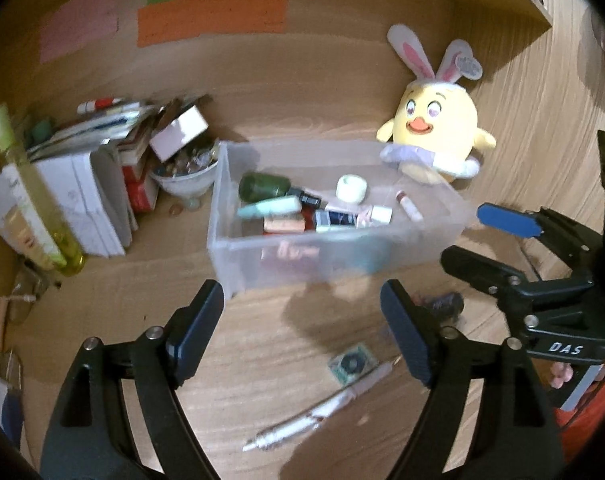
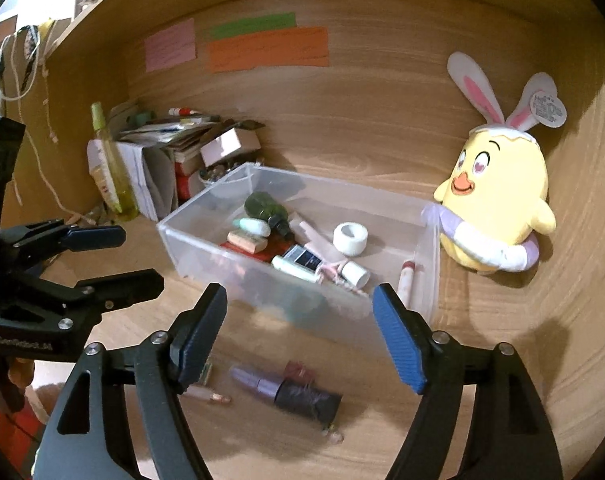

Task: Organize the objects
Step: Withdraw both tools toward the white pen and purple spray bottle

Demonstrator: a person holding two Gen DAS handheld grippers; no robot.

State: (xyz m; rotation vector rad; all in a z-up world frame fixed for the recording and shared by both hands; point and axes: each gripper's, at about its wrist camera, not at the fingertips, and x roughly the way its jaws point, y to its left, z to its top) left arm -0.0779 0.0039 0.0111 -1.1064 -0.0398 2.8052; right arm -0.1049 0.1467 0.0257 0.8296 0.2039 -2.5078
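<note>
Both tools empty, fingers spread apart: left tool and right tool hover over the wooden surface just in front of the clear bin. Neither touches anything

Step in hand, my guess: pick up the loose items in front of the bin and drop them in. Left on the surface: purple lipstick touching a dark bundle, a white pen, a small green square packet. Lipstick sits right under the right tool, so that's the likely next grab

To do it well: come straight down, fingers either side of the lipstick tube across its short width, close on the middle so it doesn't roll or pivot. Lift clear over the bin's near wall, release low. Keep the left tool out of the way, it is close beside

Bin is see-through plastic, already about half covered on the bottom: dark green bottle, white tape roll, mint tube, other small tubes. Yellow chick plush leans at the bin's far right corner, touching its rim
</note>
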